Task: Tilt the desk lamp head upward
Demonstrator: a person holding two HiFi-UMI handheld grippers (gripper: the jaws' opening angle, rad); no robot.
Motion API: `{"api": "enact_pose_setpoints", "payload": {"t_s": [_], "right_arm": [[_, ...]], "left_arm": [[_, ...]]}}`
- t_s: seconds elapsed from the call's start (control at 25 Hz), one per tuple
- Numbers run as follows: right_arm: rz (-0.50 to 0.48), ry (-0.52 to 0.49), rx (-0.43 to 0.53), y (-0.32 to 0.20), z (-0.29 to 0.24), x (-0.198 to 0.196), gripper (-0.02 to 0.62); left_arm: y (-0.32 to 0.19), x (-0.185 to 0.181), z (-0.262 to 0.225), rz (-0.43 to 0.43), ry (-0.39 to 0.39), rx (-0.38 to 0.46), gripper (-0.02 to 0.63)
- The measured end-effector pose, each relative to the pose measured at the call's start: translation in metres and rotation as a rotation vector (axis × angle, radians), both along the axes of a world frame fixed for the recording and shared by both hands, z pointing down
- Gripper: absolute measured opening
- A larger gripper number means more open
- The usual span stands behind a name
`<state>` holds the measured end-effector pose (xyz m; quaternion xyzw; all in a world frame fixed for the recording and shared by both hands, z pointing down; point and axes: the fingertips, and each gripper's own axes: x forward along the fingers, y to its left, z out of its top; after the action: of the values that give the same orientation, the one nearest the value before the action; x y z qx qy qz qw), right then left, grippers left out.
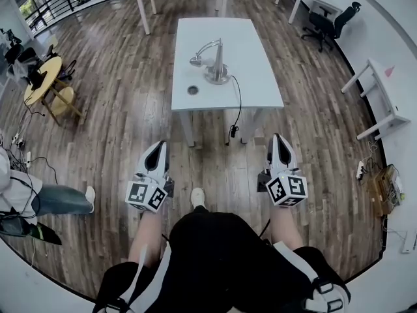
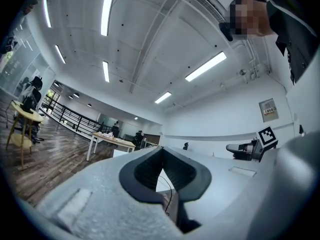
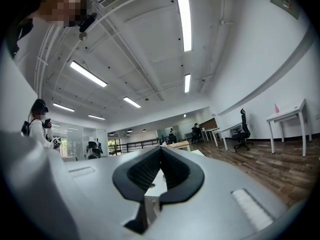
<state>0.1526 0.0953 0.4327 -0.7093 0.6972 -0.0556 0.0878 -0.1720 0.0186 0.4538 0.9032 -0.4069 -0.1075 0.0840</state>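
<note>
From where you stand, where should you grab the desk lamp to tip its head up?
Probably the lamp head itself, approached from its left: it droops at the end of the curved arm, out to the left of the round base.

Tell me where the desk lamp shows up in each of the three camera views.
Head view: the desk lamp stands upper centre, on the white table.
Left gripper view: lamp not seen. Only a sliver of the table and a black cable show through the gap in the shut jaws.
Right gripper view: lamp not seen. A sliver of the table shows through the jaw gap.
Shared landmark: the white table.
</note>
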Motion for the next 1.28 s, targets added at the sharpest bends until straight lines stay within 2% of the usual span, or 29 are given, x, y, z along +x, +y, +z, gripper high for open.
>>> {"api": "enact_pose_setpoints", "payload": {"t_s": [0.44, 0.6, 0.72, 0.96, 1.28], "right_arm": [[-0.015, 0.066, -0.025, -0.092, 0.001, -0.015, 0.005], [0.003, 0.059, -0.039, -0.111, 0.007, -0.017, 0.005], [0.013, 0.099, -0.066, -0.12, 0.015, -0.019, 0.005], [0.026, 0.086, -0.083, -0.15, 0.018, -0.004, 0.005], [-0.043, 0.092, -0.055, -0.223, 0.012, 0.025, 0.005]], "left_arm": [[-0.089, -0.013, 0.019, -0.001, 0.018, -0.026, -0.002], [-0.115, -0.017, 0.026, 0.001, 0.016, -0.038, -0.002], [-0.127, -0.017, 0.033, 0.006, 0.012, -0.051, 0.0], [-0.156, -0.003, 0.042, 0.013, 0.007, -0.081, -0.002], [-0.202, 0.029, 0.024, -0.031, -0.023, -0.026, -0.002]]}}
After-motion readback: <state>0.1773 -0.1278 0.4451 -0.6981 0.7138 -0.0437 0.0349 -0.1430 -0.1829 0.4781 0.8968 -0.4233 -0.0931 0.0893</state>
